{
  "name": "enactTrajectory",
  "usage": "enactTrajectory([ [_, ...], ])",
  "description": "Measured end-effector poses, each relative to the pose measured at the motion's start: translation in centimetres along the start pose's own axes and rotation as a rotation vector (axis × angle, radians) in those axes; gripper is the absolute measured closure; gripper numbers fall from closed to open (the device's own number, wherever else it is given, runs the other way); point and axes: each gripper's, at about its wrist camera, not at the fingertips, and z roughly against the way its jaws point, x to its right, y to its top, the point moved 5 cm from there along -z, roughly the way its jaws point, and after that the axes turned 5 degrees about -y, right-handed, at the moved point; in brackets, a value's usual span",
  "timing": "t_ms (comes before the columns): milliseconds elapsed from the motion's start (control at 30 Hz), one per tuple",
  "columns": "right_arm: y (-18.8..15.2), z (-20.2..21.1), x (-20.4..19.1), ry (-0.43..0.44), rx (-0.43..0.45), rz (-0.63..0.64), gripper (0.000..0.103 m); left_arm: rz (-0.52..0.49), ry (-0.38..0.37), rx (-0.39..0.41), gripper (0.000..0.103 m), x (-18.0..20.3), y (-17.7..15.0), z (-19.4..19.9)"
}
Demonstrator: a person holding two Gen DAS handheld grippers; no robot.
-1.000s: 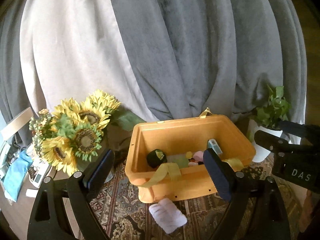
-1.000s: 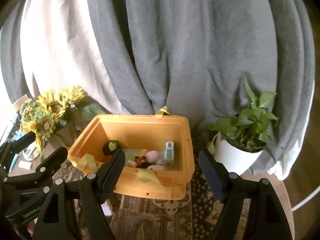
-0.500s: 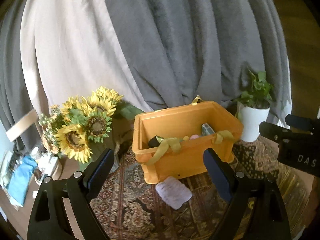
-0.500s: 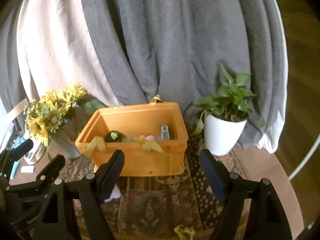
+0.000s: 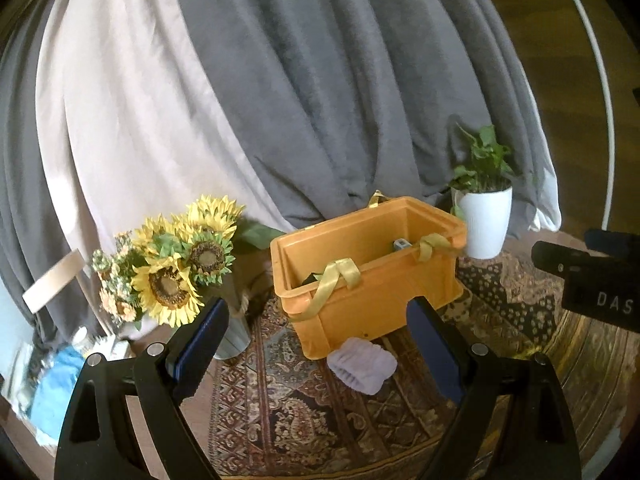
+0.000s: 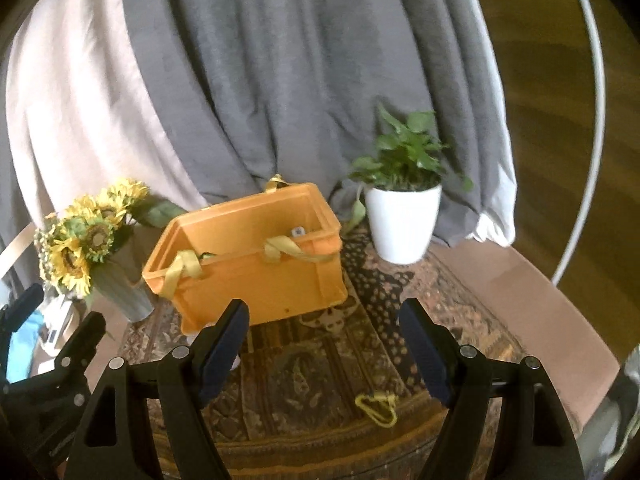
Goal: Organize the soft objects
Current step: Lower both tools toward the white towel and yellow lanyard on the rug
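Left gripper [image 5: 316, 344], jaws wide apart and empty: a lavender fluffy cloth [image 5: 362, 365] lies on the patterned rug [image 5: 280, 412] between its fingers, just ahead, touching the orange crate [image 5: 384, 300]. Right gripper [image 6: 324, 340], jaws parted and empty: a yellow-green loop [image 6: 376, 408] lies low between its fingers.

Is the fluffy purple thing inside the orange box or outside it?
Outside. The fluffy lavender cloth band lies on the patterned rug, right against the front of the orange plastic crate.
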Motion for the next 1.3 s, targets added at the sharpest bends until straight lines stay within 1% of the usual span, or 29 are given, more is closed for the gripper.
enactTrajectory([
  [133, -1.5, 0.4, 0.3, -0.039, -0.001, -0.015, 0.025, -0.04, -0.015, -0.001, 0.011, 0.4, -0.8, 0.1],
  [267, -3.1, 0.3, 0.8, -0.057, -0.031, -0.059, 0.025, -0.042, -0.061, -0.028, 0.012, 0.7, -1.7, -0.6],
  [467, -5.2, -0.2, 1.9, -0.111, -0.065, -0.132, 0.025, -0.082, -0.121, -0.06, 0.012, 1.6, -3.0, -2.1],
  [567, -6.0, -0.6, 2.4, -0.129, -0.078, -0.168, 0.025, -0.107, -0.138, -0.069, 0.012, 2.2, -3.5, -2.8],
  [900, -8.7, -3.2, 3.3, -0.188, -0.13, -0.219, 0.025, -0.194, -0.168, -0.088, 0.014, 3.7, -5.0, -5.7],
  [1033, -9.7, -4.6, 3.5, -0.216, -0.156, -0.232, 0.025, -0.213, -0.19, -0.119, 0.015, 4.2, -5.9, -7.6],
  [1300, -11.5, -7.4, 3.7, -0.265, -0.203, -0.276, 0.025, -0.252, -0.203, -0.166, 0.018, 4.8, -7.7, -10.9],
])
